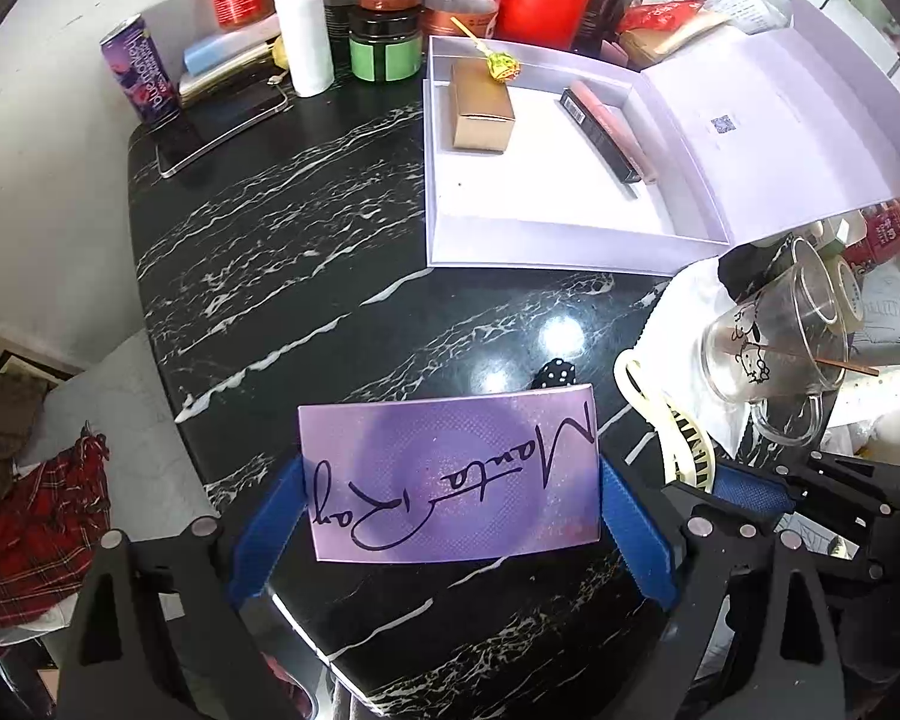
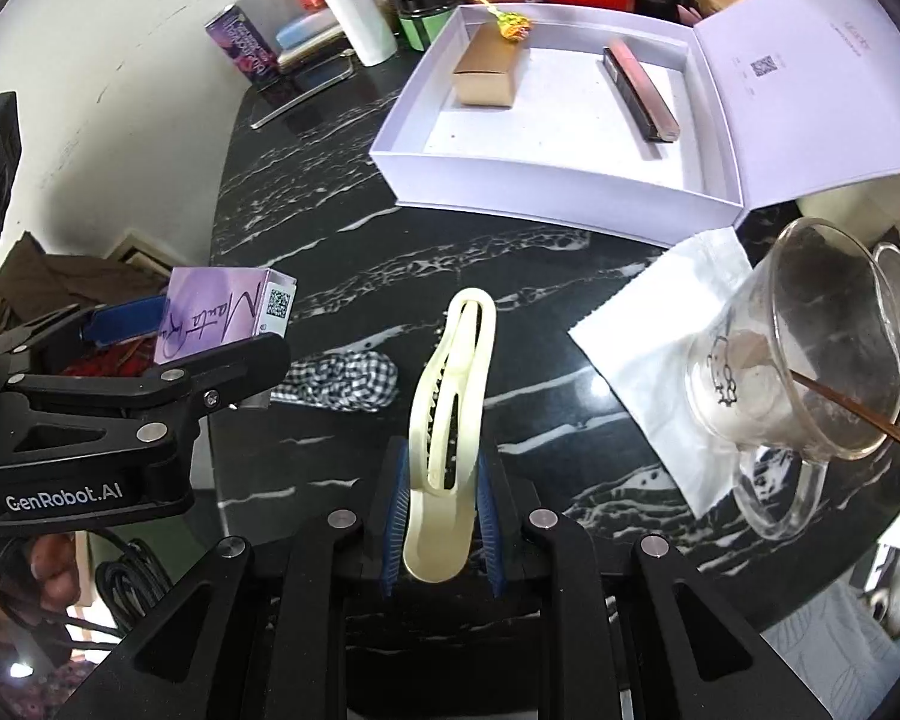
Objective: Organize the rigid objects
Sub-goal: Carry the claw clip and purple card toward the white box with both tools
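Note:
My left gripper [image 1: 450, 516] is shut on a purple "Manta Ray" box [image 1: 450, 480] and holds it above the black marble table [image 1: 282, 252]; the box also shows in the right wrist view [image 2: 216, 318]. My right gripper [image 2: 444, 516] is shut on a cream hair clip [image 2: 450, 414], held over the table. An open lavender gift box [image 1: 546, 246] lies ahead, holding a gold carton [image 1: 480, 108], a lollipop [image 1: 501, 66] and a dark slim box [image 1: 606, 126].
A glass mug [image 2: 798, 366] with a stick lies on white paper [image 2: 648, 348] at right. A checkered cloth [image 2: 342, 381] lies by the clip. Jars, a white bottle [image 1: 303, 30], a purple can [image 1: 138, 72] and a phone [image 1: 222, 120] crowd the far edge.

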Available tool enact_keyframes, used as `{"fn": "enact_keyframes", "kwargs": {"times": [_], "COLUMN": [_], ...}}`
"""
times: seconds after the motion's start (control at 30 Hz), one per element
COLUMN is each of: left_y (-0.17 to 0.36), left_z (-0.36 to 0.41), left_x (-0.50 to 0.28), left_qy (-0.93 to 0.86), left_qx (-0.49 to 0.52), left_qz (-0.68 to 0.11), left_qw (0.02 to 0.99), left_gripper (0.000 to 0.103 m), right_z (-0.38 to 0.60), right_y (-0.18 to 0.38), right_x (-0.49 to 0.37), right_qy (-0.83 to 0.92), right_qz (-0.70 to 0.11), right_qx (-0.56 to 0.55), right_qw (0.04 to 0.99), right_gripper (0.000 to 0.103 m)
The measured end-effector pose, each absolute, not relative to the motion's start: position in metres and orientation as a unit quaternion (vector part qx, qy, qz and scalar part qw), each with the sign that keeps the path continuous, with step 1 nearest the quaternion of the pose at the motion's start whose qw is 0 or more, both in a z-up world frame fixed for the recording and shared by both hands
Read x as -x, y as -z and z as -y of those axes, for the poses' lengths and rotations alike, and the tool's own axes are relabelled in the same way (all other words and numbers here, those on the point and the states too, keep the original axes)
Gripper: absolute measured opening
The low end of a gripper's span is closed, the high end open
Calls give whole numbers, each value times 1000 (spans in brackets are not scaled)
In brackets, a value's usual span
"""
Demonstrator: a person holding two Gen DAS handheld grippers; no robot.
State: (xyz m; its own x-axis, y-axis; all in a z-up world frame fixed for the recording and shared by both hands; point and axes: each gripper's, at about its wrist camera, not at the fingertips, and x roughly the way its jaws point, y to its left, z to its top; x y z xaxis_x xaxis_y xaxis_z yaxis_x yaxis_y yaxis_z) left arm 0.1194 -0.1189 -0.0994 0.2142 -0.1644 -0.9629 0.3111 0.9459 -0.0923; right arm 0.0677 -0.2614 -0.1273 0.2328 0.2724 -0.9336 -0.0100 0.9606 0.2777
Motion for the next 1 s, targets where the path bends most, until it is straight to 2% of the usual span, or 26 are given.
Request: {"fn": "enact_keyframes", "kwargs": {"times": [1.0], "left_y": [65], "left_z": [160], "left_x": [-225], "left_qy": [148], "left_qx": [-56], "left_qz": [-565], "left_qw": [810], "left_gripper": [94], "right_z": [305], "right_y": [97], "right_x": [-166], "right_qy": [-94], "right_qz": [-587], "right_qx": [-79], "right_qw": [800], "right_gripper": [21]}}
